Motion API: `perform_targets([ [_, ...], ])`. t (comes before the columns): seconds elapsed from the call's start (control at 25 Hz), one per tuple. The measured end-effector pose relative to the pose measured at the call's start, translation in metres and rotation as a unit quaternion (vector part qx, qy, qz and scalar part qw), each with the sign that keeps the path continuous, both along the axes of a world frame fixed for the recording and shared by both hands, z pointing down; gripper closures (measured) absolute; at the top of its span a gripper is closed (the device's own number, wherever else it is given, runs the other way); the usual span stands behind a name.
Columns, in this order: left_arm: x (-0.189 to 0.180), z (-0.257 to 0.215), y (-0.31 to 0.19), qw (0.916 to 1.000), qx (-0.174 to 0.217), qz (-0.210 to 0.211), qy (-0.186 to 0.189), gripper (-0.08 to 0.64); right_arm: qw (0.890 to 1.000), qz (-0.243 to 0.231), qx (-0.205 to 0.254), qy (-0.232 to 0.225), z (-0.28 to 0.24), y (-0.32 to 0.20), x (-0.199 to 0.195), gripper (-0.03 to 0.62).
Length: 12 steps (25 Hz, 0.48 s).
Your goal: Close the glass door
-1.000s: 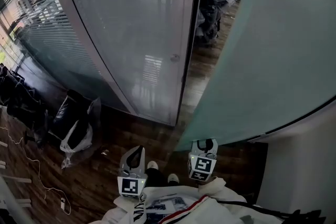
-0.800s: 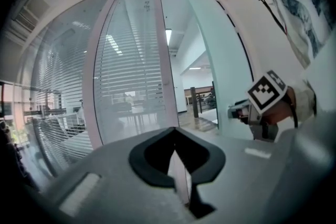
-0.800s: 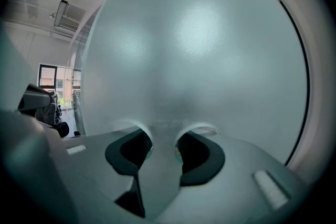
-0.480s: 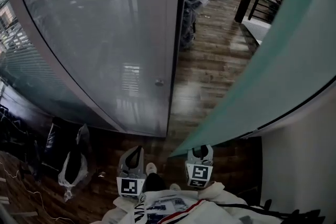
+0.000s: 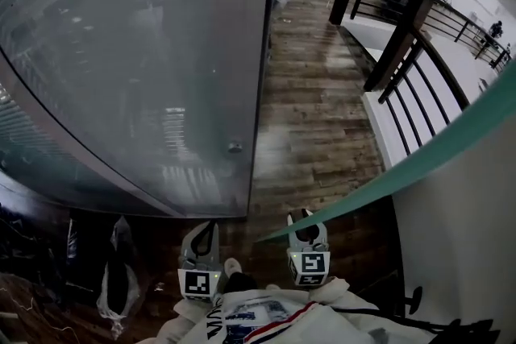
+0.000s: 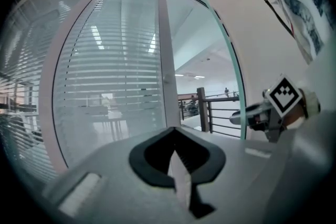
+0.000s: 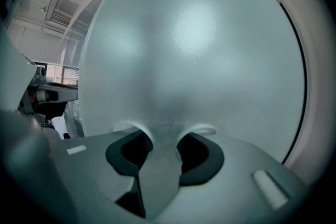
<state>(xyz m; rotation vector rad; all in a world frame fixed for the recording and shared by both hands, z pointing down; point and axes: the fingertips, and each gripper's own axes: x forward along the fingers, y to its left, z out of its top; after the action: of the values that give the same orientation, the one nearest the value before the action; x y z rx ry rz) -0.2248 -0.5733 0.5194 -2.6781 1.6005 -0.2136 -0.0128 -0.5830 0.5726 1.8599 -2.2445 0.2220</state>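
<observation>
1. The fixed glass panel (image 5: 161, 76) is frosted and lined with blinds, and it fills the left of the head view. A small round fitting (image 5: 235, 147) sits low on it, close to its right-hand edge.
2. The glass door (image 5: 435, 151) stands open, well to the right of that panel. From the head view it shows almost edge-on, as a teal band slanting up to the right.
3. A broad stretch of wooden floor (image 5: 314, 117) lies between the panel and the door.
4. The right gripper (image 5: 302, 220) is right of the panel's lower corner, at the near end of the door. Its jaws stand apart with nothing clasped between them.
5. In the right gripper view the door's frosted face fills everything ahead. The tips seem to rest against that face, though the frosting blurs the exact contact.
6. The left gripper (image 5: 208, 230) sits just below the panel's lower right corner, clear of the door. Its jaws are closed together and empty, and it points toward the panel's edge.
7. A dark railing (image 5: 393, 48) stands beyond the opening, far to the right of the panel.
8. A dark bag (image 5: 119, 278) wrapped in clear plastic lies on the floor, below and to the left of the panel's foot.
</observation>
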Motion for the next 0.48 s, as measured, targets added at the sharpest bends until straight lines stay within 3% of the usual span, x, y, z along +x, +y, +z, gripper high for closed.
perform_targets([
  [0.48,-0.013,0.003,-0.018,0.9982,0.004,0.06,0.0,0.561,1.0,0.019,0.002,-0.004,0.006,-0.023,0.002,0.446],
])
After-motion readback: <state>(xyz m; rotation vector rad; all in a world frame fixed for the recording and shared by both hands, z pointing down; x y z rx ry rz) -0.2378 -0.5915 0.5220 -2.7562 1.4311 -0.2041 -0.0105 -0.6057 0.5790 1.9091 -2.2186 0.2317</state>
